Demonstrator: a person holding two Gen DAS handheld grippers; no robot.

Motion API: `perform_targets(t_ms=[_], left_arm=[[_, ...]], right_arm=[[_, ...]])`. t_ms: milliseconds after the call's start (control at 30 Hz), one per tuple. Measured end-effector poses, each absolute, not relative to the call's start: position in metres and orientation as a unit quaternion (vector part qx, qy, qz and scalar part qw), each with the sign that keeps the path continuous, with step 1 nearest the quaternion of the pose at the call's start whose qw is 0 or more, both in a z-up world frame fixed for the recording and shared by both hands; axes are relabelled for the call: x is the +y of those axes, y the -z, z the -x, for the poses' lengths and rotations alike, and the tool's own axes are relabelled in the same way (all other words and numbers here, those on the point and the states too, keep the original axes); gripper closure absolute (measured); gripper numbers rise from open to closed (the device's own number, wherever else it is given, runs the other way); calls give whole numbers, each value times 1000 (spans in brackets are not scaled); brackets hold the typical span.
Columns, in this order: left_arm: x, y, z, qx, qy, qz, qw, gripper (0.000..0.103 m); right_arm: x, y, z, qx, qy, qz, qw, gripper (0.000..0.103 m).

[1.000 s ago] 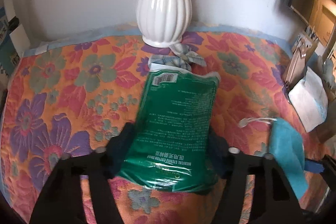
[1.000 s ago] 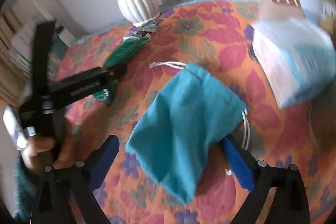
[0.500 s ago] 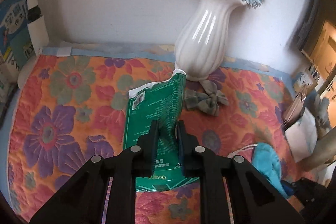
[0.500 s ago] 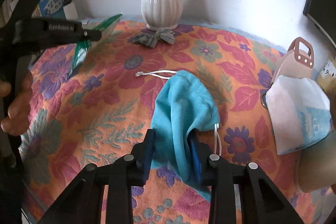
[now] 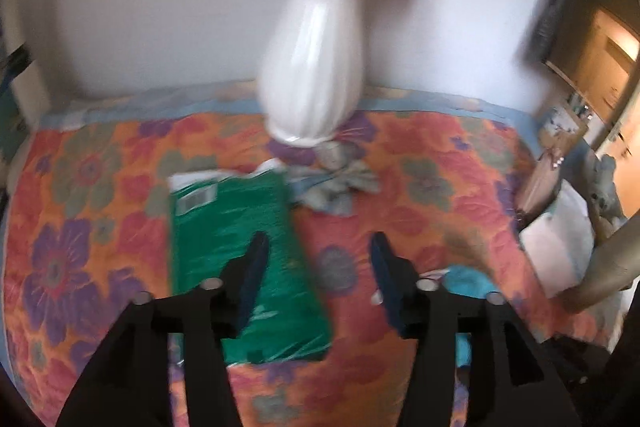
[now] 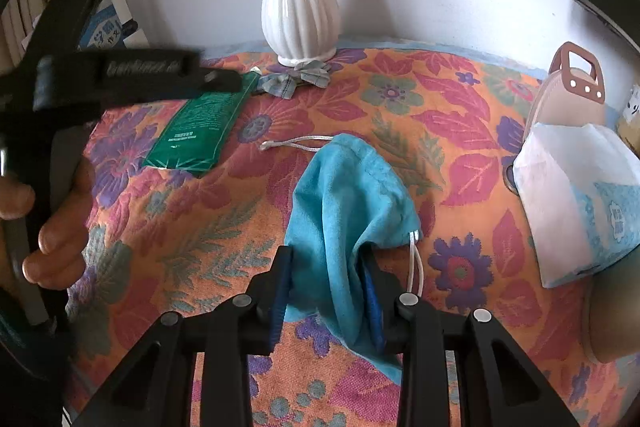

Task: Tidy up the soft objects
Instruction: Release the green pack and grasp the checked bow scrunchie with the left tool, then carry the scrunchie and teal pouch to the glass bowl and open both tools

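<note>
The green cotton-swab packet is seen lying flat on the floral cloth, just in front of the white vase, while the left gripper hangs above it with jaws opening and nothing between them. The turquoise drawstring pouch is pinched between the right gripper pads, its far end draped on the cloth.

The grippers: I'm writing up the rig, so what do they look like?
Both are matte black plastic. The right gripper and the left gripper have angular, cut-out finger arms with silver bolt heads and blue pads. The left's side bears blurred, unreadable lettering.
</note>
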State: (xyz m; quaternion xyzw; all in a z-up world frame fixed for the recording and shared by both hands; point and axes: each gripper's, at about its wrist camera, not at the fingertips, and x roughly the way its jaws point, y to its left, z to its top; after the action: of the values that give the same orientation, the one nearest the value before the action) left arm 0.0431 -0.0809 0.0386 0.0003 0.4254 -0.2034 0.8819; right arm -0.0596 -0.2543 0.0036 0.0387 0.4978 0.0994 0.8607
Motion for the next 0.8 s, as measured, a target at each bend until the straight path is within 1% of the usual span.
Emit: perform_targets(t_ms=[33,200,267,333,400,433,467,500,533,567,600,633,733,800], left_arm=[[-87,-39,-46,426,215,0,879,37],[-115,-26,-77,433,231,-28,871,37],[-121,-18,-89,440,234,-39,866,37],[-125,-11,-95,450,241,-47,858,38],[-132,-6,-97,450,243,-63,857,38],[-133,-5,-97,449,243,-66,857,39],[-134,-4,-97,447,242,-68,859,45],[-134,-4,-96,442,241,-73,861,51],[-134,-4,-94,437,235,-81,864,67],[-134,-3,-94,434,227,-88,867,75],[-133,-4,-94,433,227,-85,868,78],[-131,-4,-94,433,233,-73,868,86],[-126,-9,-89,422,237,-57,873,87],[-122,-16,-81,415,248,-45,874,87]], right_arm=[[-255,-3,60,498,-100,-40,861,72],[-263,-2,59,499,-106,-60,858,72],[-265,-2,59,499,-108,-62,858,65],[-265,-2,59,498,-109,-61,858,44],[-266,-4,61,495,-99,-53,862,40],[-266,-4,62,495,-99,-55,862,40],[-266,-4,62,496,-101,-58,861,40],[-268,-3,62,499,-102,-63,858,37],[-269,-1,61,501,-100,-65,857,30],[-271,1,59,505,-94,-68,855,28],[-273,2,57,507,-91,-71,854,27],[-273,2,58,508,-89,-74,854,27],[-267,4,54,512,-73,-59,854,27],[-258,6,50,515,-57,-30,855,27]])
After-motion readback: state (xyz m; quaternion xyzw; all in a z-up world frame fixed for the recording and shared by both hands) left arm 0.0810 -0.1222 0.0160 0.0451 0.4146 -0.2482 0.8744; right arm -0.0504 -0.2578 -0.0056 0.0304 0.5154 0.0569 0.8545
